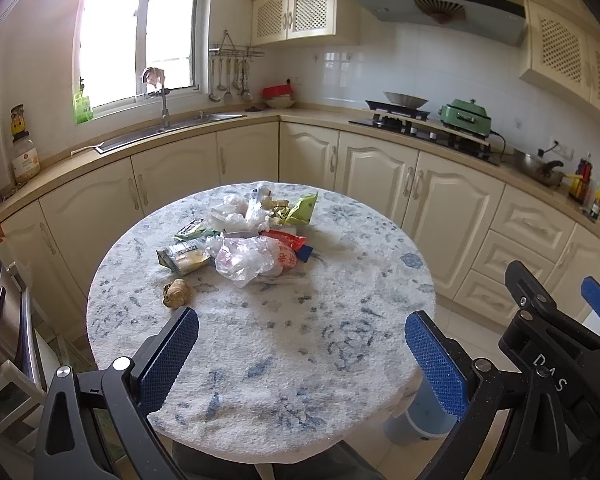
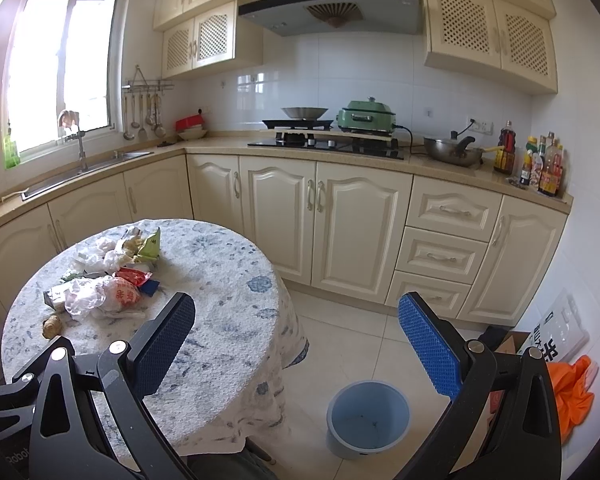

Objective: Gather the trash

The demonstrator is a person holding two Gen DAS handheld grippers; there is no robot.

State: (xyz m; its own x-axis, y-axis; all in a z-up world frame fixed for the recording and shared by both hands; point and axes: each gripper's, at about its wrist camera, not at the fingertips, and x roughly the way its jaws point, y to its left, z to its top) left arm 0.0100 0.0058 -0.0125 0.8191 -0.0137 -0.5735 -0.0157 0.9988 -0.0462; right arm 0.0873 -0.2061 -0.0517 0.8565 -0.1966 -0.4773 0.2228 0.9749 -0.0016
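Both hand-held grippers spread and empty; trash heaped on the round tabletop, bin on the floor.

The left hand-held gripper (image 1: 302, 354) hung over the near edge of the round tabletop (image 1: 340, 300) under a white-and-blue mottled cloth, blue pads wide apart, nothing between them. The right hand-held gripper (image 2: 296, 340) was equally spread, off the tabletop's 3 o'clock side, above the tiled floor. The pile of crumpled plastic bags and snack wrappers (image 1: 244, 236) lay toward 11 o'clock of the tabletop centre. A brown knobbly lump (image 1: 176, 293) sat apart from the pile at its 7 o'clock. The pale blue round plastic bin (image 2: 367, 420) stood open on the floor, at the tabletop's 4 o'clock.
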